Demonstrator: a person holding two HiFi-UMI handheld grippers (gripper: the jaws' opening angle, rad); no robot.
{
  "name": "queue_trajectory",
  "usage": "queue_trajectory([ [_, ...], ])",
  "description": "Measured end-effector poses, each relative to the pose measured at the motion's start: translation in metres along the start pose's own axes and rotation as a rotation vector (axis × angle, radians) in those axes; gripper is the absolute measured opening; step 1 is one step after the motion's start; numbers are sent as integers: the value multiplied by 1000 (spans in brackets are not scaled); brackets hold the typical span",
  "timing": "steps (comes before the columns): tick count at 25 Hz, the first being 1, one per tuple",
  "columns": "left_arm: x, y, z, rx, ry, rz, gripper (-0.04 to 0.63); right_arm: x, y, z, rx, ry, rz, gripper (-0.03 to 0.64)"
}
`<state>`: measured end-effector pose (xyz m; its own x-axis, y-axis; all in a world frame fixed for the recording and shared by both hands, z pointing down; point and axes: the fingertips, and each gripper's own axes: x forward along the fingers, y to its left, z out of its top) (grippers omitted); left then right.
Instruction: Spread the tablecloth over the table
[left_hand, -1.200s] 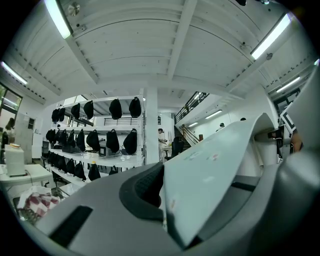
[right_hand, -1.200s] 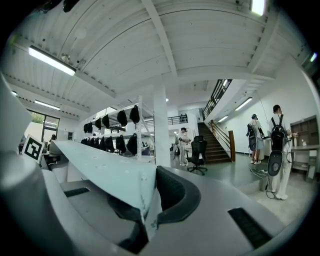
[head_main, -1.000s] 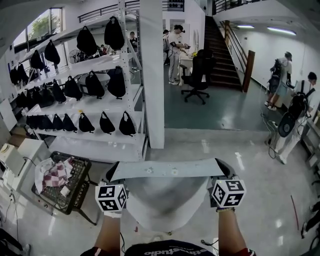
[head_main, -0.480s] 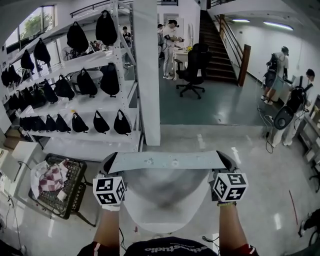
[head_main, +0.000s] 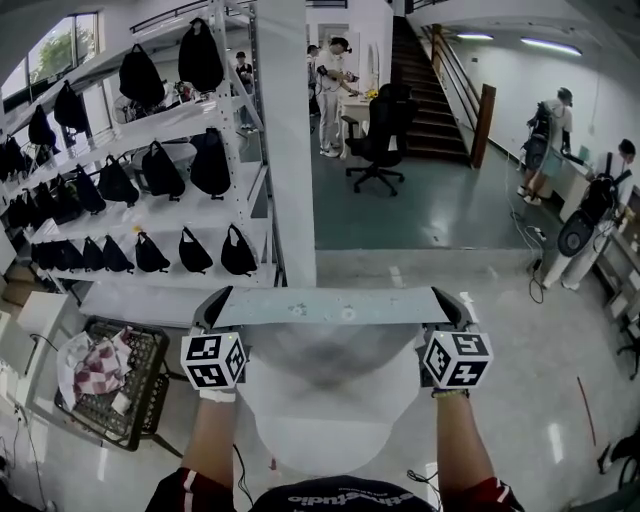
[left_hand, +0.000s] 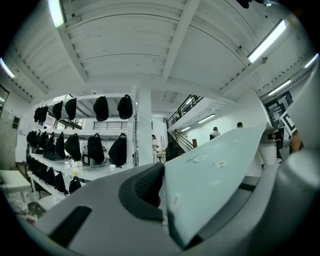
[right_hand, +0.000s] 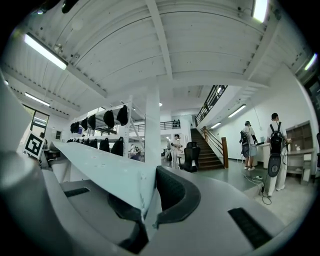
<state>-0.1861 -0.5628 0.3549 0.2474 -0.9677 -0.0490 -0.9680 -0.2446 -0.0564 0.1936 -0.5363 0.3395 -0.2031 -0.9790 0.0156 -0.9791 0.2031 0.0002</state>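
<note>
A pale blue-grey tablecloth (head_main: 330, 305) with small printed marks hangs stretched in the air between my two grippers, and its lower part sags toward my body. My left gripper (head_main: 218, 303) pinches the cloth's left corner. In the left gripper view the tablecloth (left_hand: 220, 170) runs off to the right from the left gripper (left_hand: 166, 210), whose jaws are opening slightly with the edge still nipped between the pads. My right gripper (head_main: 445, 303) is shut on the right corner. In the right gripper view the right gripper (right_hand: 145, 210) clamps the tablecloth (right_hand: 100, 167). No table shows in any view.
White shelving (head_main: 150, 170) hung with black bags stands ahead on the left beside a white pillar (head_main: 285, 150). A black wire basket (head_main: 140, 395) holding checked fabric sits low at the left. An office chair (head_main: 380, 130), stairs and people (head_main: 545, 130) are farther back.
Both grippers have carried the stretched cloth forward, and its top edge sits higher in the head view. The shelves and pillar have drawn nearer, and the wire basket has slid toward the left edge.
</note>
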Motion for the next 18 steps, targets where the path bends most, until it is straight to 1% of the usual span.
queue_trajectory([
  [2,17,8,6,-12,-14,-2,29,15,-1,6,-2,-13,-7,29],
  [8,64,23,26,0,-69,-5,31,56,-10,22,10,-53,-27,29],
  [12,84,25,35,42,-116,-8,31,73,-18,30,20,-102,-41,29],
  [15,92,28,20,47,-101,-9,31,84,-19,23,-3,-104,-42,29],
  [18,96,30,-13,27,-46,-13,29,92,-18,3,-5,-69,-45,29],
])
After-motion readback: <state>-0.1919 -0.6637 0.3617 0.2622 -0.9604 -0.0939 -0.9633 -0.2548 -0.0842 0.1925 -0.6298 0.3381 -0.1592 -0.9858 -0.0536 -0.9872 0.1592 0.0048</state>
